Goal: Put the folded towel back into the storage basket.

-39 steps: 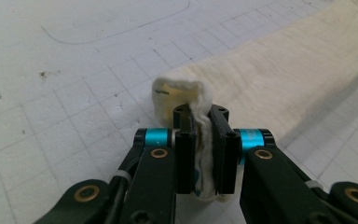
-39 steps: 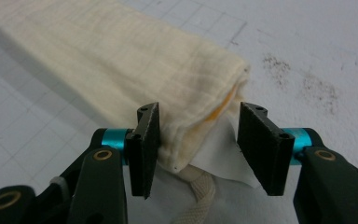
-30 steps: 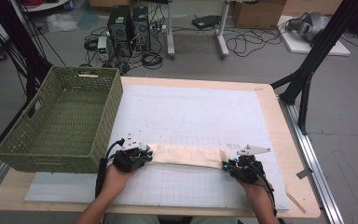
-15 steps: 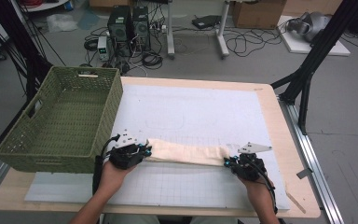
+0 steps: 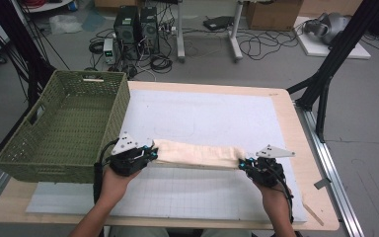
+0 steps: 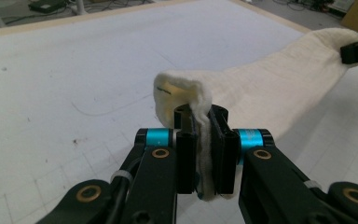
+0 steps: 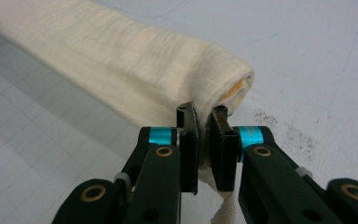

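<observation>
The long cream folded cloth (image 5: 197, 154) now hangs taut just above the white gridded mat (image 5: 217, 118); its left end has risen since a second ago. Left gripper (image 5: 150, 153) and right gripper (image 5: 243, 163) each pinch an end, jaws nearly closed on fabric. Looks ready to carry toward the green woven basket (image 5: 64, 128).

Basket (image 5: 64, 128) left on table (image 5: 281, 103); cloth (image 5: 197, 154) right of it, on mat (image 5: 212, 118).

Cream cloth (image 5: 197, 154), soft and finely ribbed; basket (image 5: 61, 129) of green woven wicker; matt white gridded mat (image 5: 217, 116) on a pale wooden table (image 5: 303, 163); grippers' jaws matt black
</observation>
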